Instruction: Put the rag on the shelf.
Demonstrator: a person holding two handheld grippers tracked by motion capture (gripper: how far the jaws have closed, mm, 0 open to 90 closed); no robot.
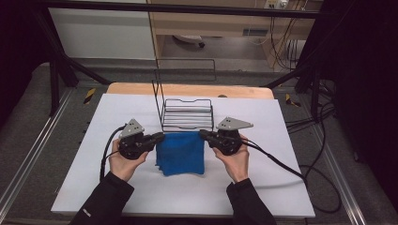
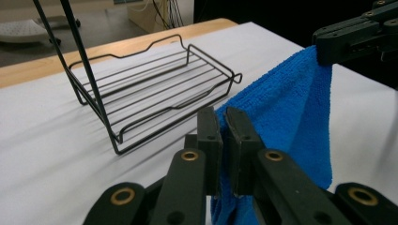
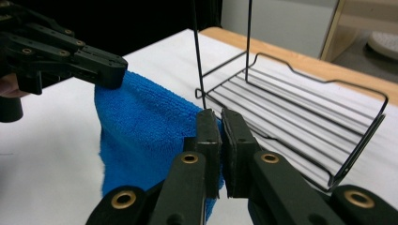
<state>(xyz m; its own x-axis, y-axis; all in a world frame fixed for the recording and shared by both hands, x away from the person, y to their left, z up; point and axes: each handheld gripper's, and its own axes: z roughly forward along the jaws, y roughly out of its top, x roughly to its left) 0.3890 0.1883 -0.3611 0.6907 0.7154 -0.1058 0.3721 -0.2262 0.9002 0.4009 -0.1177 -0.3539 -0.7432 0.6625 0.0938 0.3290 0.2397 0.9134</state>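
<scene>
Folded blue microfibre cloth hangs just in front of the black wire basket, left gripper and right gripper each clamped tight on one upper corner.

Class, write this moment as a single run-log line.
left gripper: shut on blue cloth corner | right gripper: shut on opposite corner | cloth: hanging between them | wire basket: behind, empty

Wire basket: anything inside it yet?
Nothing shows inside the wire basket; its bars are bare in both gripper views. The blue cloth hangs in front of it, so the table beneath the cloth is covered.
</scene>
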